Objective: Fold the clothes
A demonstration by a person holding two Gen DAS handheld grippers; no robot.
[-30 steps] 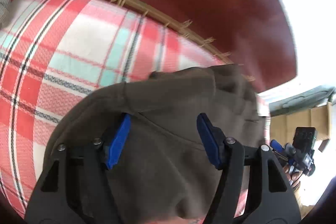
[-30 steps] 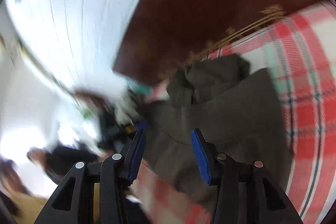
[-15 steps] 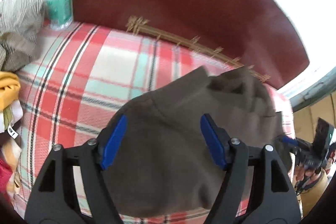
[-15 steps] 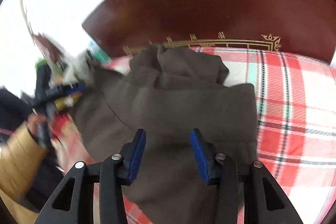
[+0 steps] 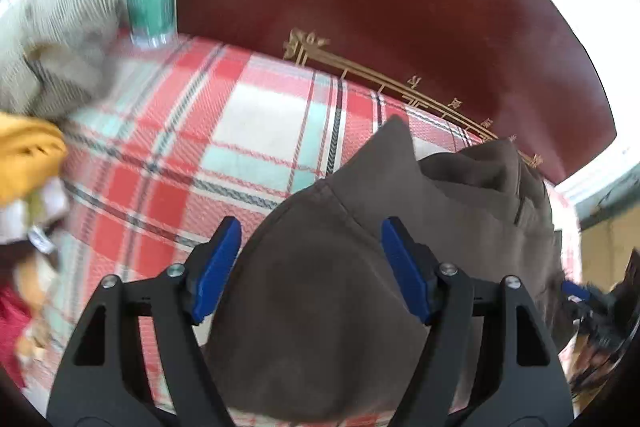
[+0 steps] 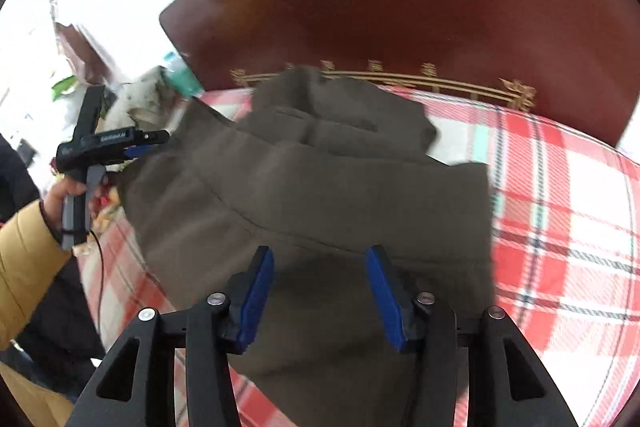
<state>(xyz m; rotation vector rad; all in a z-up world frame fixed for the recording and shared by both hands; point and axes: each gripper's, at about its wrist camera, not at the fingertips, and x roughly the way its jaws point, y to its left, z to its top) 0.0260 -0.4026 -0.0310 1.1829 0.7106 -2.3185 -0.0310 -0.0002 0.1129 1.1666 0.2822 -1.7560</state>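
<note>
A dark brown hooded garment (image 5: 328,307) lies on a red, white and teal plaid bed cover (image 5: 224,147); it also shows in the right wrist view (image 6: 320,195), hood toward the headboard. My left gripper (image 5: 310,267) is open and empty, hovering above the garment's left part. My right gripper (image 6: 318,291) is open and empty above the garment's near part. The left gripper also shows in the right wrist view (image 6: 152,139), held by a hand in a yellow sleeve at the garment's left edge.
A dark red headboard (image 5: 380,7) with gold trim stands behind the bed. A pile of other clothes (image 5: 48,75) and a green-labelled bottle (image 5: 150,3) sit at the left. Bare plaid cover (image 6: 560,227) lies to the right.
Both grippers have pulled back and steadied above the garment, jaws staying open. The right wrist view swung from the room toward the bed. The garment lies flatter.
</note>
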